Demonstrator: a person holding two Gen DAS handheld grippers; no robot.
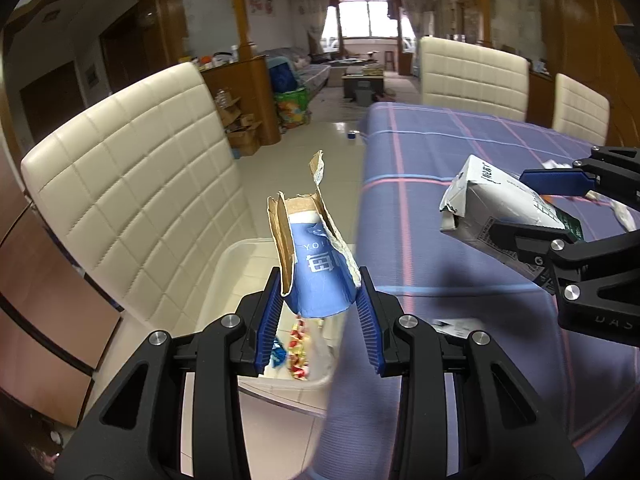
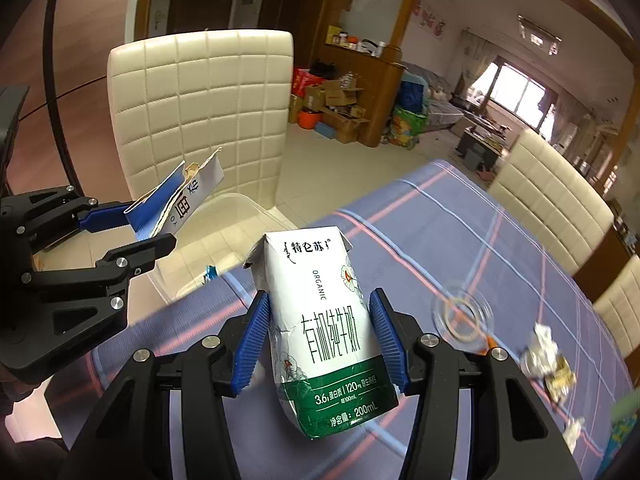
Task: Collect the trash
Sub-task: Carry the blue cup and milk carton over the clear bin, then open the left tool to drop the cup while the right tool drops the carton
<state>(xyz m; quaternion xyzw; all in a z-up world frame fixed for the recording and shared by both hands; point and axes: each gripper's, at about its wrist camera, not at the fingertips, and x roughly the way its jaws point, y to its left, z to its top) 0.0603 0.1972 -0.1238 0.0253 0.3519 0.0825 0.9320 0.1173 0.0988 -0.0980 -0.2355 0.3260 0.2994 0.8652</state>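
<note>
My left gripper is shut on a torn blue carton and holds it above a clear plastic bin that has wrappers in it. The bin sits on a cream chair beside the table. My right gripper is shut on a white and green milk carton and holds it above the table's edge. In the left wrist view the right gripper and its milk carton show at the right. In the right wrist view the left gripper and its blue carton show at the left.
The table has a purple checked cloth. On it at the right lie a clear lid and crumpled wrappers. Cream chairs stand around the table. The bin's chair is at the left.
</note>
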